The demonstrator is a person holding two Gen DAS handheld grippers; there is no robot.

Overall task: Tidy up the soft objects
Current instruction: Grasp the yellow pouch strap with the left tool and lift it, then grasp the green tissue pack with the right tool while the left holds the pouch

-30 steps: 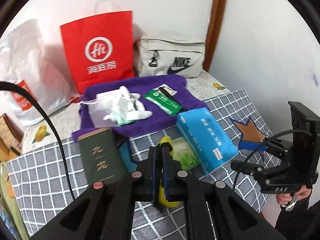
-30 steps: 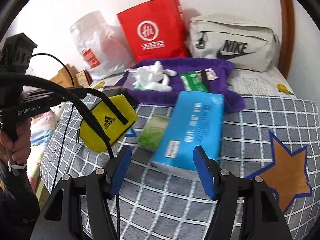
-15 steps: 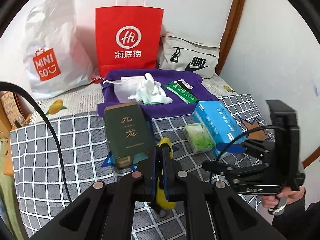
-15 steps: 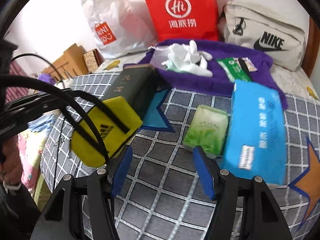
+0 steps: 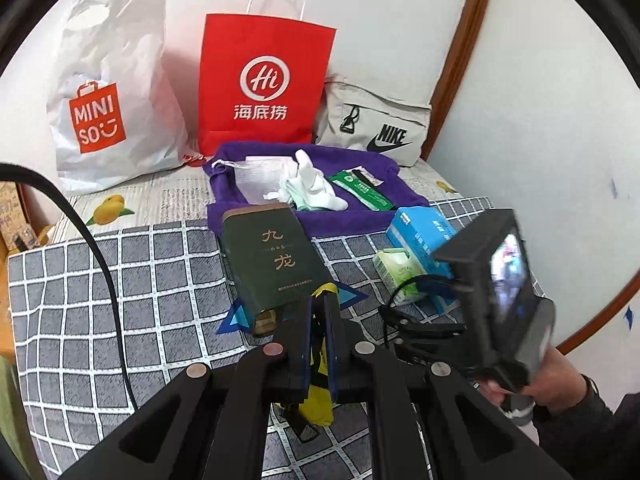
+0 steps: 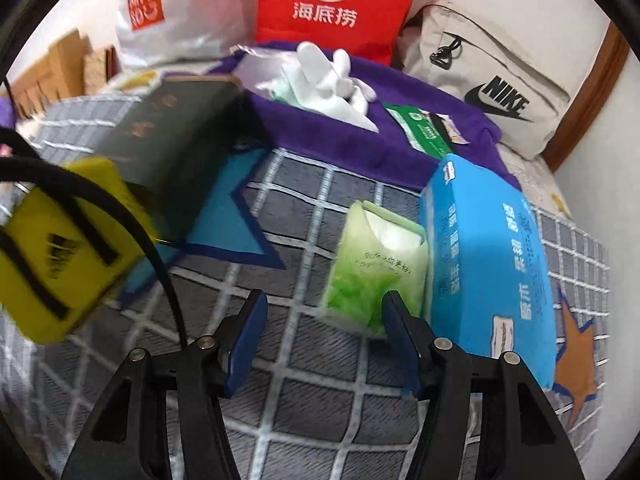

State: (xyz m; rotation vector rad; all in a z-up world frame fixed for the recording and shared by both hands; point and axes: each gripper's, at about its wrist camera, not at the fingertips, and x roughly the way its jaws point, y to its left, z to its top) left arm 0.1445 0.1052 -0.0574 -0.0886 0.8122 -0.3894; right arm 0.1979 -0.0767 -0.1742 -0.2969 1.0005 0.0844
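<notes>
At the back we see a white Miniso bag point(image 5: 112, 92) against the wall, a red paper bag point(image 5: 262, 80) just beside it, and a beige Nike bag point(image 5: 376, 128) next to that. Left of the bed point(image 5: 80, 280), with its grey checked cover, stand brown cardboard boxes point(image 6: 60, 64). A brown wooden trim point(image 5: 460, 52) runs up the white wall.

1. White walls point(image 5: 520, 80) meet at a corner trimmed with a brown wooden strip point(image 5: 460, 60).
2. A bed carries a grey checked cover point(image 5: 120, 300) over a fruit-print sheet point(image 5: 160, 196).
3. Cardboard boxes point(image 6: 56, 68) stand at the left.
4. Even, soft light.
</notes>
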